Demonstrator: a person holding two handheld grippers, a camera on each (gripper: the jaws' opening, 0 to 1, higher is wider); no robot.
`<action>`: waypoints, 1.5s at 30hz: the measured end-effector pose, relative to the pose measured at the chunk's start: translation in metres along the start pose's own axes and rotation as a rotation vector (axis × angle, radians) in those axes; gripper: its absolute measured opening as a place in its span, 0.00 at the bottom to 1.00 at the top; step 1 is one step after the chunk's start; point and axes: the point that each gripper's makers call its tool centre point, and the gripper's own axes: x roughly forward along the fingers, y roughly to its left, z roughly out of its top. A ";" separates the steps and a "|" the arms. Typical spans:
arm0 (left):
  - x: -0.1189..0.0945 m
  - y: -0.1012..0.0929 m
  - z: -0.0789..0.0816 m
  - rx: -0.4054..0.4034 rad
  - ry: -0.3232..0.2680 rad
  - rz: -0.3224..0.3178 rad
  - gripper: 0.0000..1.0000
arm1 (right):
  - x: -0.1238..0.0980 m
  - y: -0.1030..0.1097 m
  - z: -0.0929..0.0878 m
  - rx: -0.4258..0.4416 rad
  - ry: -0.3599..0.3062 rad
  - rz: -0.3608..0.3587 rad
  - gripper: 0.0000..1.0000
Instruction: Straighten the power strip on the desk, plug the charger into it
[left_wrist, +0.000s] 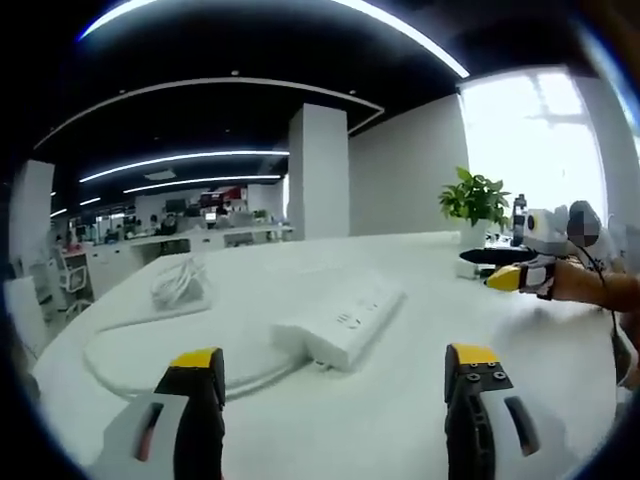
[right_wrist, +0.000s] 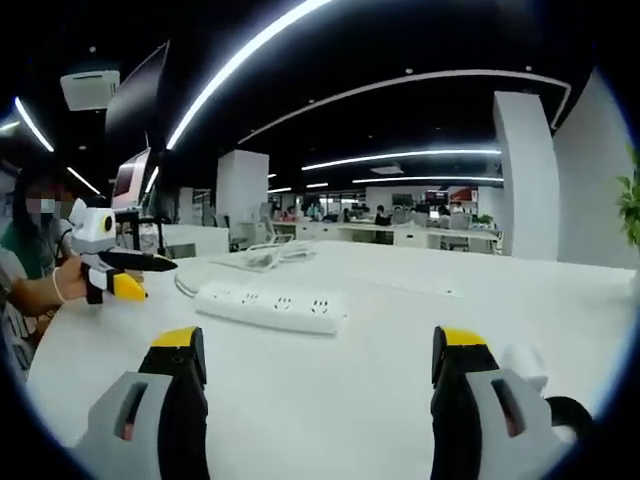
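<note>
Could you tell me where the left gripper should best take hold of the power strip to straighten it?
Probably across the near end of the power strip, jaws spanning its narrow width from above. It lies flat and skewed on the desk, and the open left gripper already faces that end.

A: Left gripper view? Low over the white desk (left_wrist: 420, 420), facing across it toward a pillar (left_wrist: 318, 170) and bright window (left_wrist: 535, 140); power strip (left_wrist: 340, 320) near, ahead of its jaws.

B: Right gripper view sits low too, facing the strip's (right_wrist: 270, 305) long side, open office behind (monitors far off). Both views share the strip, the desk (right_wrist: 320, 400) and each other's gripper.
</note>
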 end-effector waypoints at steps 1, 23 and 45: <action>0.001 0.001 0.000 0.002 0.001 0.004 0.93 | 0.001 -0.003 -0.001 -0.024 0.005 -0.012 0.92; 0.033 0.009 0.004 0.057 0.010 0.018 0.92 | 0.060 0.009 0.015 0.011 -0.024 0.072 0.91; 0.042 0.009 -0.009 0.109 0.074 0.012 0.92 | 0.088 0.028 0.004 0.054 0.014 0.177 0.91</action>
